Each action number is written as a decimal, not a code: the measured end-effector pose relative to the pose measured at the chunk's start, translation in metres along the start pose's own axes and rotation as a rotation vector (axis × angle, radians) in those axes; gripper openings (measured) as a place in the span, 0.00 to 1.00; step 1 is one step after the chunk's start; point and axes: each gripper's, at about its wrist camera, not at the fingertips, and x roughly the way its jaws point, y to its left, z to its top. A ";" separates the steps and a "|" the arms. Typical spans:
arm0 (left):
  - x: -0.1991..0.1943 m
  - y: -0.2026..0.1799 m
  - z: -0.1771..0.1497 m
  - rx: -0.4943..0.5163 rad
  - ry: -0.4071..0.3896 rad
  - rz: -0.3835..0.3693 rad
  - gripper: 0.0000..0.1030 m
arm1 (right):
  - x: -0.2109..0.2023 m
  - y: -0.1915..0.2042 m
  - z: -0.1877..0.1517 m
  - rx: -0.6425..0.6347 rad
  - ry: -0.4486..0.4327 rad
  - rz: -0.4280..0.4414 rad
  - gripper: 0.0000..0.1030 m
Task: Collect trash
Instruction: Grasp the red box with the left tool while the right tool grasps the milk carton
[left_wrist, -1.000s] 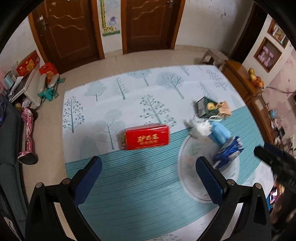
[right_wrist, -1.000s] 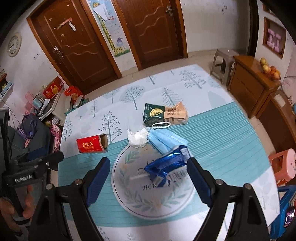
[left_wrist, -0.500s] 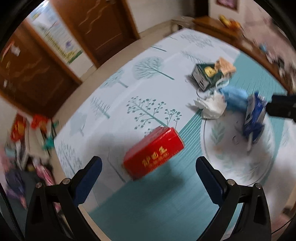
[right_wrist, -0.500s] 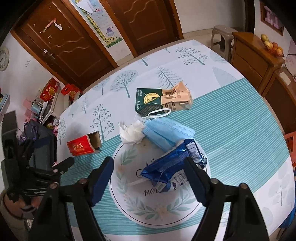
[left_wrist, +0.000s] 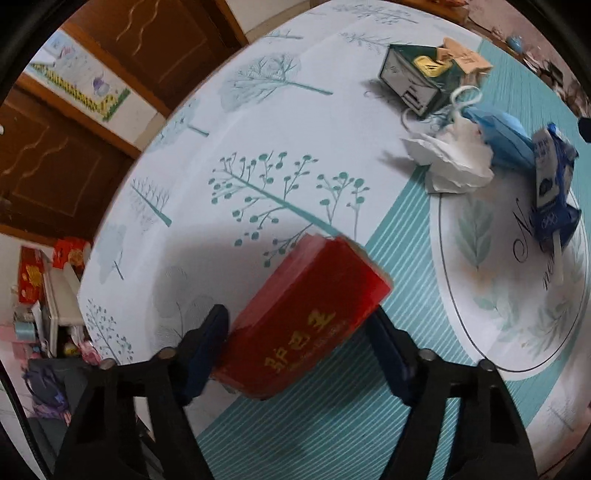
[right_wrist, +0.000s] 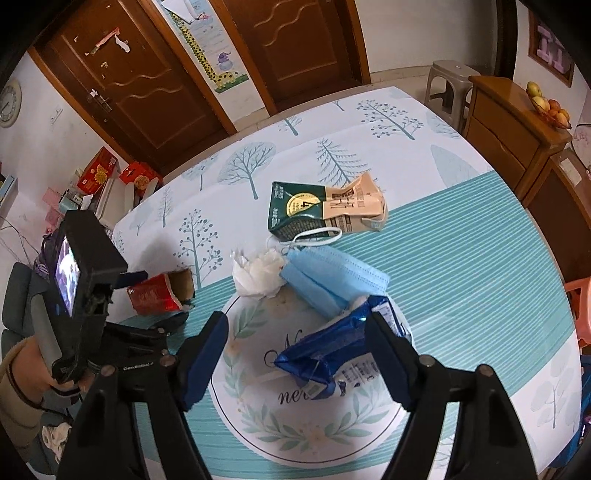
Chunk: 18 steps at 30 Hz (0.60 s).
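A red box (left_wrist: 306, 317) with gold characters lies on the tree-print tablecloth (left_wrist: 258, 155). My left gripper (left_wrist: 295, 317) points down over it, jaws closing, and both pads meet the box's sides. In the right wrist view the same red box (right_wrist: 155, 295) sits at the left, its open end showing. My right gripper (right_wrist: 295, 354) hangs open over a crumpled blue wrapper (right_wrist: 332, 347) that lies between its fingers, close to the right one. Behind it lie a blue face mask (right_wrist: 332, 280), a white tissue (right_wrist: 258, 277) and a green and tan carton (right_wrist: 317, 210).
The wrapper rests on a round leaf-print mat (right_wrist: 314, 424). A wooden cabinet (right_wrist: 509, 122) with fruit and a grey stool (right_wrist: 448, 81) stand beyond the table's right side. Boxes and clutter (right_wrist: 103, 173) sit by the doors at the left. A sleeved hand (right_wrist: 22, 384) holds the left gripper.
My left gripper has dropped toward the red box and rolled, and its fingers have come in against the box. The right gripper has sunk a little over the blue wrapper.
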 end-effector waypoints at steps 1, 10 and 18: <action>0.001 0.004 0.000 -0.023 0.005 -0.012 0.64 | 0.001 0.000 0.001 0.002 -0.002 0.003 0.74; -0.006 0.039 -0.009 -0.282 0.009 -0.143 0.43 | 0.017 -0.015 0.029 0.130 0.004 0.014 0.72; -0.026 0.066 -0.003 -0.477 -0.064 -0.169 0.41 | 0.048 -0.038 0.068 0.395 0.050 0.066 0.72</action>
